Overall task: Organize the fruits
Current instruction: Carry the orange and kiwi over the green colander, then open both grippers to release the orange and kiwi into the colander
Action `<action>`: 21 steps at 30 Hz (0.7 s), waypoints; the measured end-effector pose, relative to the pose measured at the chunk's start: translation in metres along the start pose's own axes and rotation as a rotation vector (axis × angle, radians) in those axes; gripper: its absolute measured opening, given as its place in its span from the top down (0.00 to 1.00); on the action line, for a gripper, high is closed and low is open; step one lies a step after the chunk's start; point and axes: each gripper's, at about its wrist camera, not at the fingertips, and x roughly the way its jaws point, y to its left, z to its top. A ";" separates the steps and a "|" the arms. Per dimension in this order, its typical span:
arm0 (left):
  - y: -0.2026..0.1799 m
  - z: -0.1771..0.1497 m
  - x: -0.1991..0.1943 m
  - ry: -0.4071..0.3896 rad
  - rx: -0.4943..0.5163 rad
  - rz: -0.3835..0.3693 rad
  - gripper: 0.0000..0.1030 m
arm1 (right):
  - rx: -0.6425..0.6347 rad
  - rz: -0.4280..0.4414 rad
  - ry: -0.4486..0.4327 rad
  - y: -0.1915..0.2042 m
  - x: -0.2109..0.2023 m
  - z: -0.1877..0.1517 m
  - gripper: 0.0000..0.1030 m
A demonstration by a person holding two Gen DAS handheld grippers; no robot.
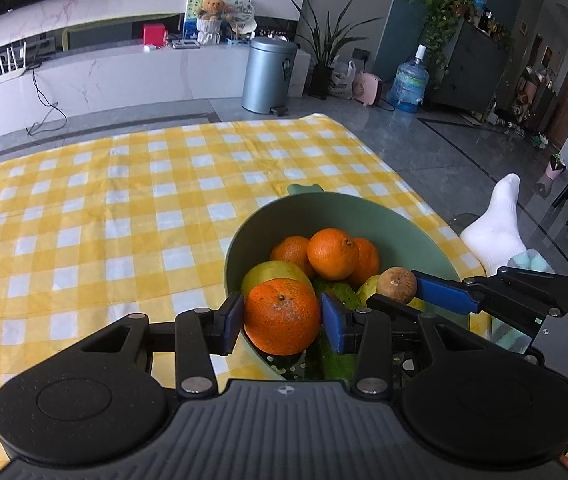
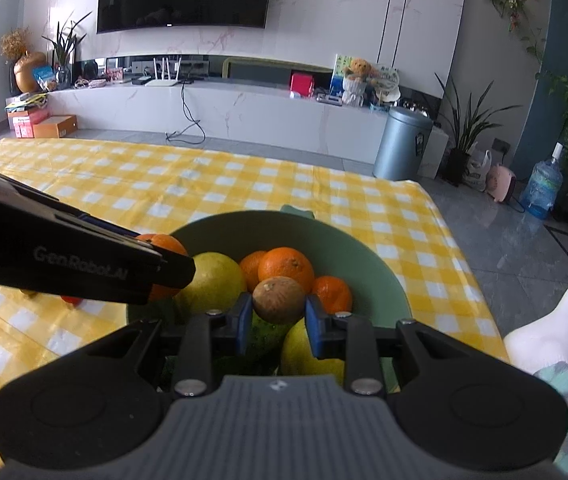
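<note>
left tool (image 1: 281, 316): clenched on a tangerine (image 1: 282, 316), blue pads (image 1: 233, 320) pressing its two flanks, held just above the near rim of the bowl.
tangerine handling: light, loose soft peel over a yielding body; I judge a grip across the widest part, as here, best, with gentle pressure so the skin does not bruise or slide.
right tool (image 2: 278, 312): clenched on a small brown round fruit (image 2: 279, 299), pads at its sides, held over the fruit pile; in the left wrist view this tool reaches in from the right edge.
brown fruit handling: looks dull-skinned, dry and firm, so likely less slippery than the citrus; its small size leaves little margin, so the hold should stay centred on its middle.
green bowl (image 1: 348, 210): deep, matt, standing on the yellow checked cloth (image 1: 124, 200) that covers the counter, close to the cloth's right edge.
bowl contents: a large yellow-green citrus (image 2: 212, 280) at the left, three more tangerines (image 1: 332, 254) stacked behind, a dark green bumpy fruit (image 1: 340, 292) low down, a yellow fruit (image 2: 304, 354) at the near right.
pile risk: the round fruits lean on each other and may roll as one is set down.
beyond: a person's foot in a white sock (image 1: 496, 224) to the right, a grey bin (image 1: 270, 74) by the far wall.
</note>
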 end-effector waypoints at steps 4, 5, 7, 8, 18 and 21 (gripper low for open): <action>-0.001 0.000 0.002 0.001 0.012 -0.003 0.54 | 0.011 -0.003 0.019 0.000 0.006 0.000 0.76; 0.000 0.000 0.003 0.008 0.005 -0.011 0.54 | 0.013 -0.002 0.024 0.001 0.007 0.000 0.76; 0.000 -0.001 0.006 0.020 0.001 -0.021 0.54 | 0.011 0.001 0.036 0.003 0.010 0.000 0.76; -0.001 -0.002 0.007 0.023 0.004 -0.022 0.54 | 0.008 -0.002 0.036 0.003 0.010 0.000 0.76; -0.003 -0.003 0.008 0.021 0.013 -0.025 0.54 | 0.026 -0.003 0.038 0.002 0.012 0.000 0.76; -0.002 -0.003 0.009 0.028 0.010 -0.033 0.54 | 0.034 -0.005 0.038 0.002 0.012 0.000 0.76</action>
